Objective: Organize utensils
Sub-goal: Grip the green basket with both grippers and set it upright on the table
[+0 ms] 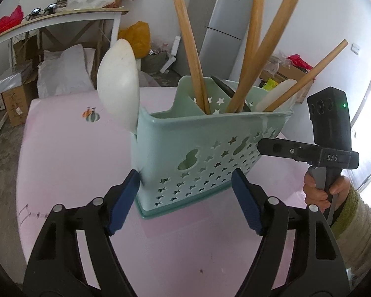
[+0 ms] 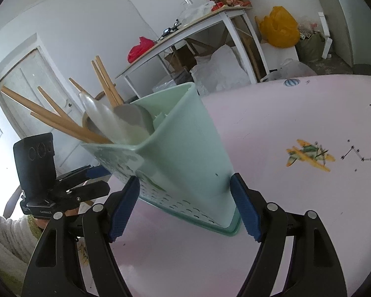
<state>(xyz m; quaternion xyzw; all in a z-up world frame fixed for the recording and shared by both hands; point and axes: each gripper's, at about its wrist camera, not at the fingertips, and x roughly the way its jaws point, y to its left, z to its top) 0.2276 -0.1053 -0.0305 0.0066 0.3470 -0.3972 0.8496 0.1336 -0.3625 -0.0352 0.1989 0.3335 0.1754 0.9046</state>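
Left gripper [image 1: 185, 198] gapes empty before the caddy [image 1: 200, 146]; right gripper [image 2: 185, 205] likewise; light, stiff, top-heavy plastic; hold low walls.

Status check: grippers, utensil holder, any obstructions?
Left gripper open, right gripper open, both facing the green holder. Holder upright on pink table, wooden handles and white spoon inside. Nothing blocking.

Left gripper [image 1: 185, 198] and right gripper [image 2: 184, 204] (both spread wide)
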